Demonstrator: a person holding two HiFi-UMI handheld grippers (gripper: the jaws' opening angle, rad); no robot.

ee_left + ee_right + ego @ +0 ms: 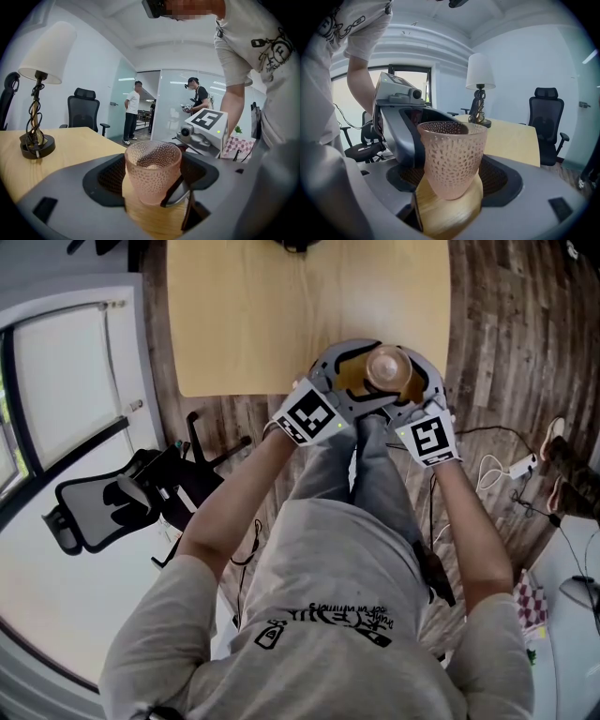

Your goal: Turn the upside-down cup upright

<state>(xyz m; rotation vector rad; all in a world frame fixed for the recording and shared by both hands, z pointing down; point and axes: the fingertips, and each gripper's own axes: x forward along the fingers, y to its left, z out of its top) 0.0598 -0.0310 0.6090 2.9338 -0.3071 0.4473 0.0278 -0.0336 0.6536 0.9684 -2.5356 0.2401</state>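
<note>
A pink dimpled glass cup stands mouth up on the wooden table near its front edge. My left gripper comes at it from the left and my right gripper from the right, so their grey jaws ring it. In the left gripper view the cup sits in the gap of the left gripper, apart from both mesh pads. The right gripper view has the cup inside the right gripper, again with room at each side. Both grippers are open.
A table lamp with a white shade stands farther along the table. A black office chair is on the floor at the left, another chair beyond the table. Cables and a power strip lie at the right. Two people stand in the background.
</note>
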